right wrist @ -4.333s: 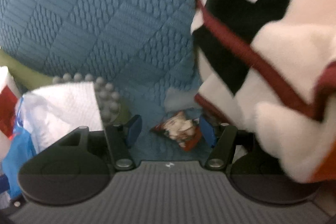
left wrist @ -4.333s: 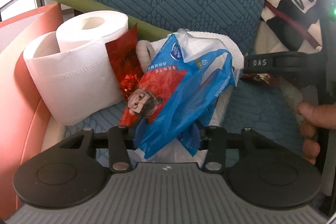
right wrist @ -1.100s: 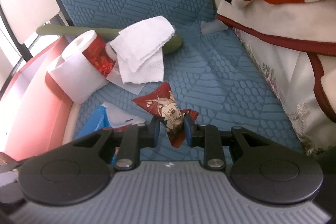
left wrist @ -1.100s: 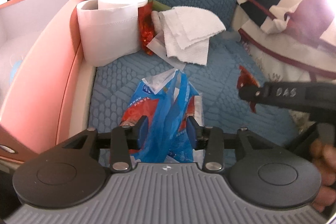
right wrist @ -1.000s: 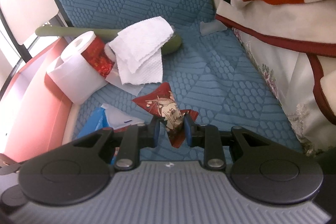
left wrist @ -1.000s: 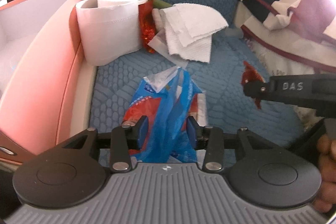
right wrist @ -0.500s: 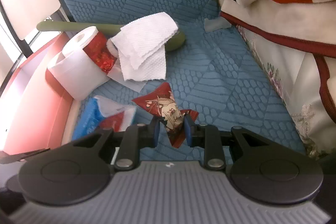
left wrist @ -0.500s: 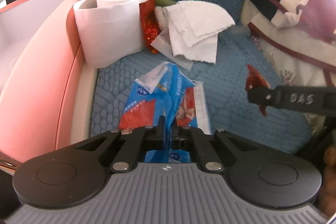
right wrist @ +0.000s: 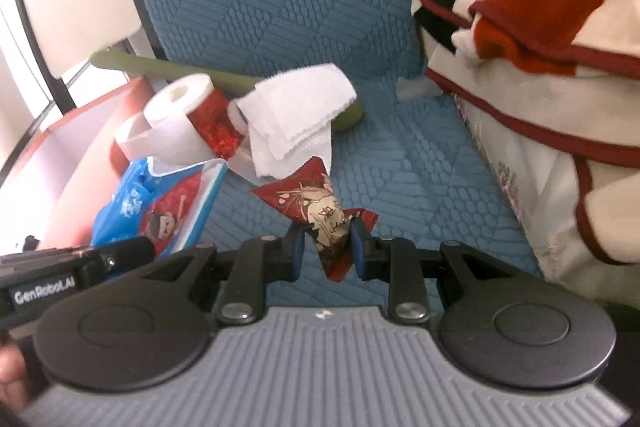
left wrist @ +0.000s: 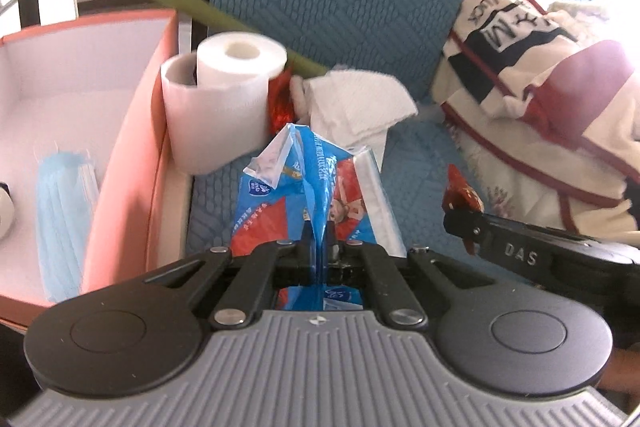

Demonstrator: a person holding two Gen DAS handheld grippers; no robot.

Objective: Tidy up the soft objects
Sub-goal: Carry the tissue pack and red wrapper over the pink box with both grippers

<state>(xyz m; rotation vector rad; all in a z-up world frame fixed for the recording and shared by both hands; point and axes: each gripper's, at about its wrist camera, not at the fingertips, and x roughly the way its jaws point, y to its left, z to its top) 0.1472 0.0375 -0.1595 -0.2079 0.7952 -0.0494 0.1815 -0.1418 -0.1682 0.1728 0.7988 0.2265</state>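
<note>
Left wrist view: left gripper (left wrist: 319, 239) pinches the blue tissue pack (left wrist: 308, 187) above the seat (left wrist: 416, 163); beside it, the pink box (left wrist: 132, 131) holds a blue mask (left wrist: 66, 211). Right gripper (right wrist: 327, 247) clamps a red snack packet (right wrist: 316, 211).
</note>
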